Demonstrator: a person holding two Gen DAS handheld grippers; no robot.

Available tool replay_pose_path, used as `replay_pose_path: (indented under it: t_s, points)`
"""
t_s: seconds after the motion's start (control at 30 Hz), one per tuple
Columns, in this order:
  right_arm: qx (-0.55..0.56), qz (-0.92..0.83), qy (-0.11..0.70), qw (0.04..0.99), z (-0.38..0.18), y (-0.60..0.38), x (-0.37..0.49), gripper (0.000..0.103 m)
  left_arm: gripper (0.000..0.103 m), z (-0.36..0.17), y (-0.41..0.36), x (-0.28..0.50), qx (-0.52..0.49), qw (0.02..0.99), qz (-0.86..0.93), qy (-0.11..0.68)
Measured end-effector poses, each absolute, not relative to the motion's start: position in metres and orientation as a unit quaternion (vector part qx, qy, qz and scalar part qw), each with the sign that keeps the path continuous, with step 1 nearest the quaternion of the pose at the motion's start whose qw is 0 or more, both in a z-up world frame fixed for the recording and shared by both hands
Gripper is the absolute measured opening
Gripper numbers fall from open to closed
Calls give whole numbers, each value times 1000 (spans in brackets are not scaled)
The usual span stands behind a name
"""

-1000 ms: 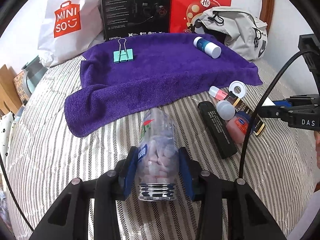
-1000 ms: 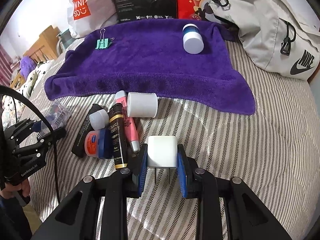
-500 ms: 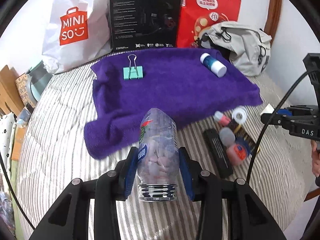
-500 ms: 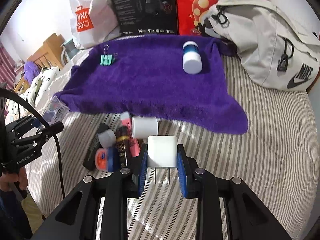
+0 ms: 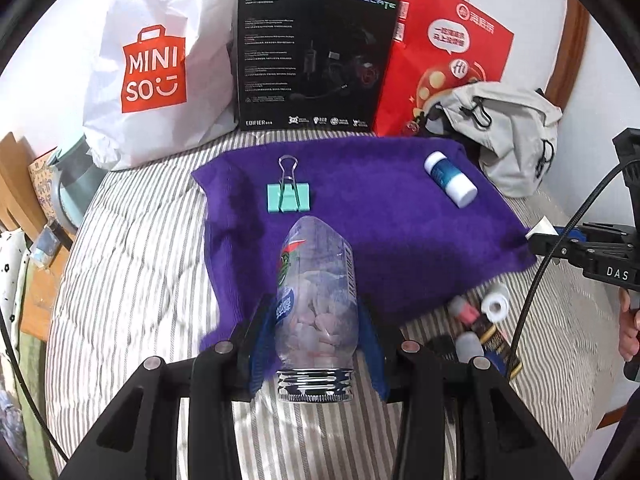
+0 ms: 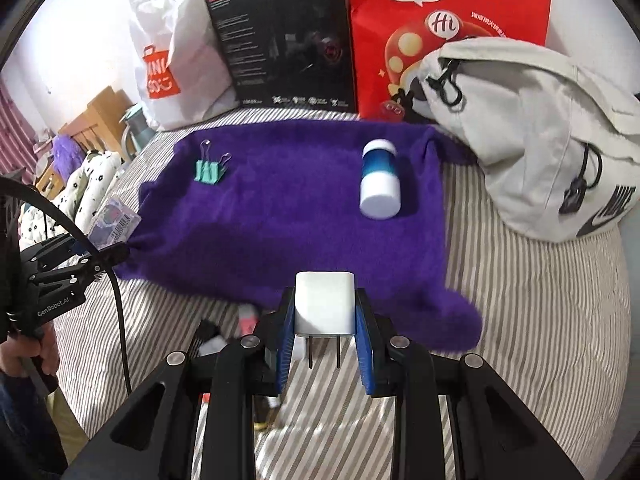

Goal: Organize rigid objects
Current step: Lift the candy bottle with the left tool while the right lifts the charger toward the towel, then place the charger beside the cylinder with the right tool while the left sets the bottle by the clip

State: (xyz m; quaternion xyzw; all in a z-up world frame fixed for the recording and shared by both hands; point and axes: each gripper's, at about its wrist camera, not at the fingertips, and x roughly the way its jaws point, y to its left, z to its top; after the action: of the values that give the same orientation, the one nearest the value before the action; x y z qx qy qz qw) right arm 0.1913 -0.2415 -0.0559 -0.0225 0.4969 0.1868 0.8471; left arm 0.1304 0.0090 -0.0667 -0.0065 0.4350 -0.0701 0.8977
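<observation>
My left gripper [image 5: 316,322] is shut on a clear plastic bottle of pink tablets [image 5: 318,304], held over the near edge of the purple towel [image 5: 384,220]. My right gripper [image 6: 324,322] is shut on a white plug adapter [image 6: 324,306], prongs toward the camera, above the towel's [image 6: 288,208] front edge. On the towel lie a teal binder clip [image 5: 289,197] [image 6: 209,170] and a blue-and-white bottle [image 5: 450,179] [image 6: 379,185]. Several small items [image 5: 476,328] stay in a heap on the striped bedspread, right of the left gripper.
Along the wall stand a white Miniso bag [image 5: 156,64], a black box [image 5: 312,56] and a red bag [image 5: 444,52]. A grey backpack [image 6: 532,128] lies at the towel's right edge. The bed's left side drops toward wooden furniture [image 5: 24,184].
Both grippers have risen and moved forward over the towel's near edge, each still holding its object. The heap of small items has slid lower in both views.
</observation>
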Motion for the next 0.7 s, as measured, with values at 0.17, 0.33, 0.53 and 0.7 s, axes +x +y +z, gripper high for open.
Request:
replay_pose_path:
  t_s: [0.17,0.33,0.53,0.7]
  points:
    - [-24,178,502,846,-60,-244,213,27,38,-67,12,152,-8,897,-69,436]
    - [-25,169,511,843,-73,-246,234,27,38,-71,13,171,-7,895,-71,439]
    - [-32,162,519,839,-88,-242,256,27,39,-81,13,189,-13,891,-70,448]
    - [-45,157,525,835,-98,-239,267,27,38,-87,12,199,-14,888,-70,455]
